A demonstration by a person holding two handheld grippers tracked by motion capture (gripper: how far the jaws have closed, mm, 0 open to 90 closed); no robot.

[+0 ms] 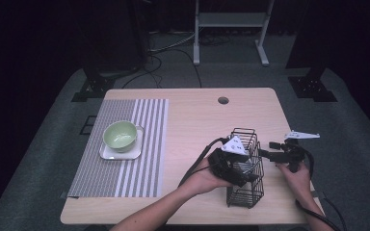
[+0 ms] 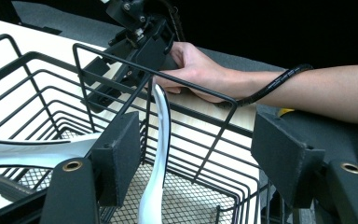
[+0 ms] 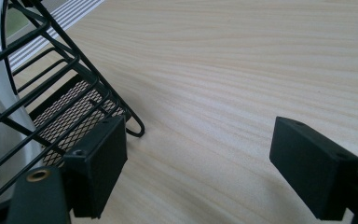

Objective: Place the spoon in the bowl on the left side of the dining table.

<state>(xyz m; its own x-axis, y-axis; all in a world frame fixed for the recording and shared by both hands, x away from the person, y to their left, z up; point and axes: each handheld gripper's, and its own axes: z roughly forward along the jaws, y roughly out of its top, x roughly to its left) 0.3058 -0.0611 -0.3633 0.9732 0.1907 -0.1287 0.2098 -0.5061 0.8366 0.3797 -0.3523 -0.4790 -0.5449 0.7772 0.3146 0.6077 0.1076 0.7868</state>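
Observation:
A black wire basket stands on the wooden table, right of the middle. My left gripper reaches into it from the left. In the left gripper view its jaws stand wide apart over the basket's rim. A white curved utensil handle rises between them, close to the left pad and far from the right pad. A second white piece lies in the basket. My right gripper is open just right of the basket, with bare table between its jaws.
A striped grey placemat covers the table's left part. On it sits a green bowl on a white square plate. A round cable hole is near the far edge. Cables trail from both grippers.

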